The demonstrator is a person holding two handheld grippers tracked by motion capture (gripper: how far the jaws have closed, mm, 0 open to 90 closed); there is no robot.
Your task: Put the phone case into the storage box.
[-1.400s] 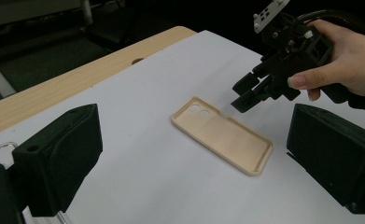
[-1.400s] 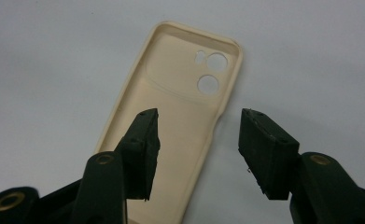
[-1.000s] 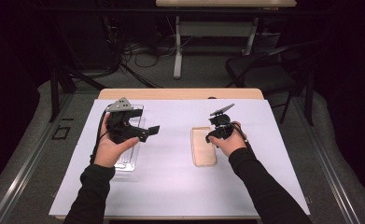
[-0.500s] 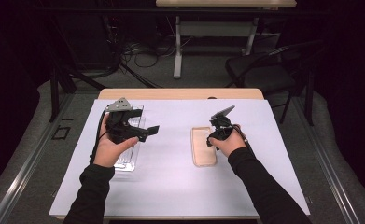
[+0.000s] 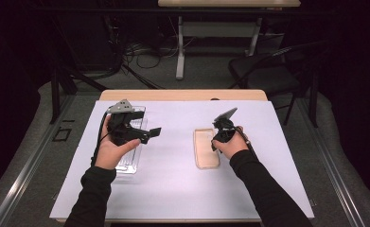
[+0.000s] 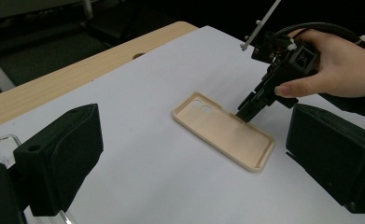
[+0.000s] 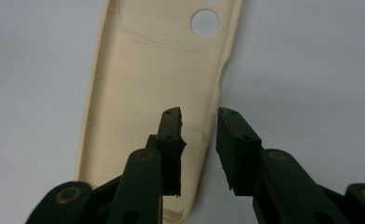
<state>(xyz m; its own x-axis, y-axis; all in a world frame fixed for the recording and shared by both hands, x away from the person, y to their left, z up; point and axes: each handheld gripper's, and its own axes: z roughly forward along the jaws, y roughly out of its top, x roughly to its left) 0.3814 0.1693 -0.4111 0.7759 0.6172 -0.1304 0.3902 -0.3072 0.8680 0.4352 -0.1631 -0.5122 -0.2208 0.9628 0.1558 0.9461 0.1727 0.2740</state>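
Right gripper (image 5: 214,143), centre-right of the high view: tipped lower onto the long right edge of the beige phone case (image 5: 206,150). Jaws just closing, narrowed to a slim gap astride that side wall in the right gripper view, one inside the shell, one outside; pad contact not discernible.

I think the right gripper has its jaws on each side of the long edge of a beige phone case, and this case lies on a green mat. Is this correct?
Not fully. The mat is white, not green, as the high view shows. The rest holds: the right gripper has its jaws on each side of the long edge of the beige phone case; they have just been closing, a gap remaining.
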